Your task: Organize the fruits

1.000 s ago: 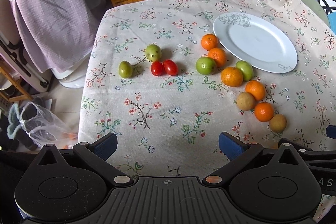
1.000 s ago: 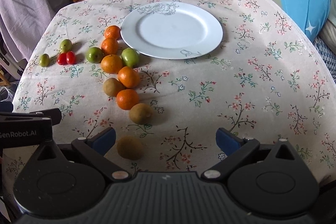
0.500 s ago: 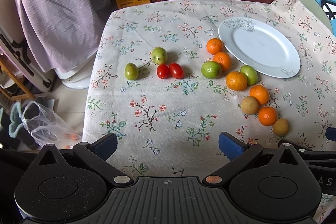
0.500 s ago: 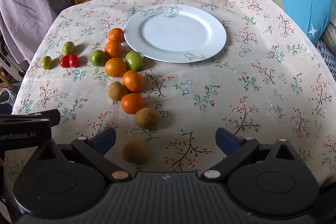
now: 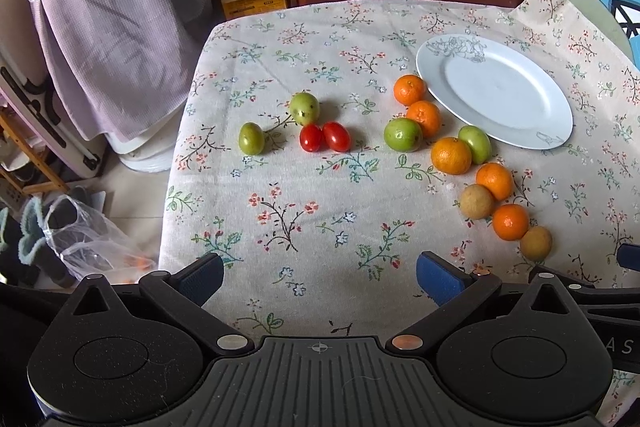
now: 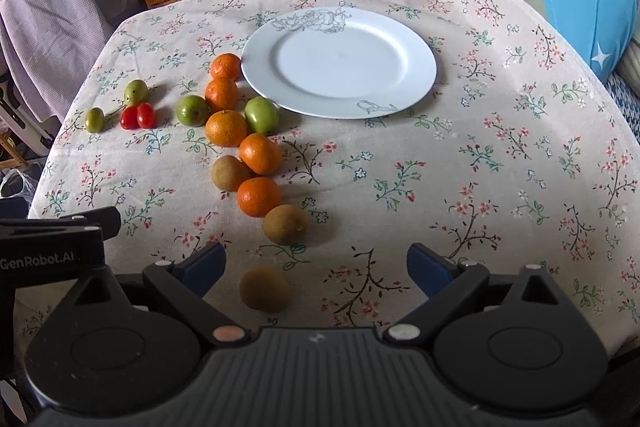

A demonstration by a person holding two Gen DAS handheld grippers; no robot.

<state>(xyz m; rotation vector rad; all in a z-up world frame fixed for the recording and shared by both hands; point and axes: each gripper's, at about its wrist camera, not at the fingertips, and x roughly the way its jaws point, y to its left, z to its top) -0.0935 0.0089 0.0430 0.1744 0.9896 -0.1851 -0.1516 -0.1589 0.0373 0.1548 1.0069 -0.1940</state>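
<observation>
We are holding both claws wide and empty, the right claw (image 6: 312,259) nearing the brown fruit (image 6: 265,287); we should be straddling it squarely before squeezing gently, then carrying it to the plate (image 6: 416,83), left claw (image 5: 320,271) idling.

The fruits (image 6: 259,153) lie in a line left of the plate (image 6: 416,67), on the tablecloth (image 6: 500,187).

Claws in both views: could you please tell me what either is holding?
Nothing: the left claw and right claw are open above the tablecloth.
</observation>
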